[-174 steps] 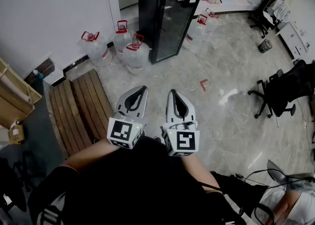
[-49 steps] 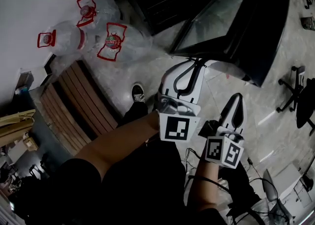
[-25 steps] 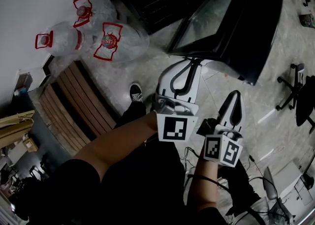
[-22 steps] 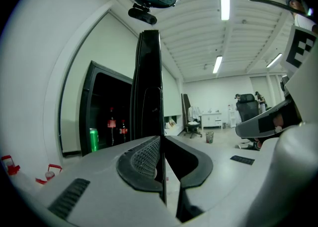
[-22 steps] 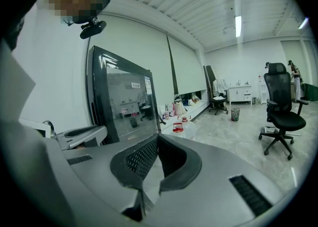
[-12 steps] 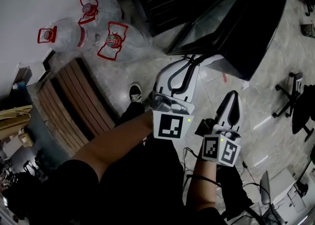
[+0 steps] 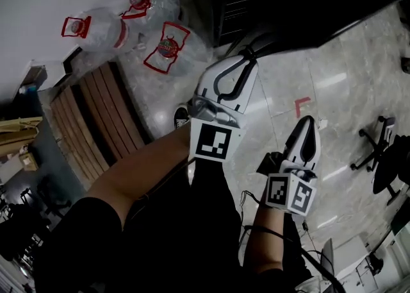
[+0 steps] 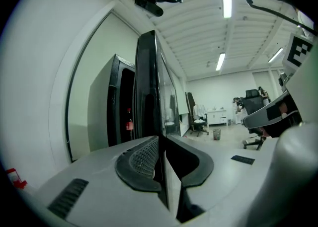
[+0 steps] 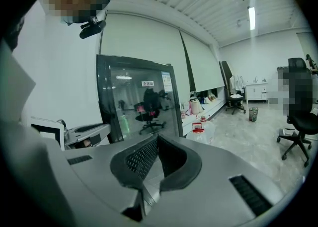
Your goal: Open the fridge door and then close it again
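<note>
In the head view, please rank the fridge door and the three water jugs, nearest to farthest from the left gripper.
1. fridge door, between the left gripper's jaws.
2. right jug, lowest of the three.
3. top jug, uppermost.
4. left jug, farthest left.

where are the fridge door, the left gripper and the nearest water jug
fridge door (image 8: 146,82): left gripper view, on its dark front edge.
left gripper (image 8: 159,140): left gripper view, where its tips close on the door's edge.
nearest water jug (image 7: 168,47): head view, on its red-handled top.
</note>
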`<state>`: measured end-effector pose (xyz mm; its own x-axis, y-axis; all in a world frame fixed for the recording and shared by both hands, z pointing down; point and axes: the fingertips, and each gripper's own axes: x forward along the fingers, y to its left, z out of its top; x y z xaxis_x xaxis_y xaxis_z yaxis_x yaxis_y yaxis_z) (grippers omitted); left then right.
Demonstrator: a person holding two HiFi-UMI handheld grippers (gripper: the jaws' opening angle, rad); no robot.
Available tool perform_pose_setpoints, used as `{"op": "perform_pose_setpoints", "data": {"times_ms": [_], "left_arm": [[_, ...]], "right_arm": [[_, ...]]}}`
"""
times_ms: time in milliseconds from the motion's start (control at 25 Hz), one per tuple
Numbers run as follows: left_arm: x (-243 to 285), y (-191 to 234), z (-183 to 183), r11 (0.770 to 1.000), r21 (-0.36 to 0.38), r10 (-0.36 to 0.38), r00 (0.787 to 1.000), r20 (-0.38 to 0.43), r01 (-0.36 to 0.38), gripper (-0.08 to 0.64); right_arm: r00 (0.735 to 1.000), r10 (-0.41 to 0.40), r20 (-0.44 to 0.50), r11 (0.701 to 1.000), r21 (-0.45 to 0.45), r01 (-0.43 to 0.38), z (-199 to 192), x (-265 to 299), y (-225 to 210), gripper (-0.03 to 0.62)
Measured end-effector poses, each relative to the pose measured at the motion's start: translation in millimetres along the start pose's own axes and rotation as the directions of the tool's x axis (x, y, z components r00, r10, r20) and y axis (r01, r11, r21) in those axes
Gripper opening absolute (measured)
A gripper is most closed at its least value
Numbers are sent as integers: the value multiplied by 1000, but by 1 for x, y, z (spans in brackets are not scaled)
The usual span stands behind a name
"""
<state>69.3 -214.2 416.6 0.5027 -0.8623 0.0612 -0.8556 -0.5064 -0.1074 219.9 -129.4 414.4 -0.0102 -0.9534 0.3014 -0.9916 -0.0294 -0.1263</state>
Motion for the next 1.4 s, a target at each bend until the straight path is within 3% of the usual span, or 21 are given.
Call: {"op": "perform_pose_setpoints", "data": {"times_ms": [520,840,1160,1240,1400], "left_arm": [[31,84,-15,1000,-18,-13,1000,0,13,58],[33,87,-14,999,-17,-31,999,19,31,63],[27,86,-22,1000,18,18,1000,-16,-17,66],[21,85,-27,1000,8,29,999,-34,-28,66],[-12,90,-9,998,64,18,1000,1,-18,63]], "right_arm": [[999,49,-22,999,-15,-50,-1,35,33,15],[998,56,-31,998,-10,-56,-8,36,41,15],[998,58,-27,998,-9,-58,-2,26,40,15],[998,68,-20,998,-11,-68,5,26,41,15],[992,126,0,992,-24,-126,23,18,61,15]]}}
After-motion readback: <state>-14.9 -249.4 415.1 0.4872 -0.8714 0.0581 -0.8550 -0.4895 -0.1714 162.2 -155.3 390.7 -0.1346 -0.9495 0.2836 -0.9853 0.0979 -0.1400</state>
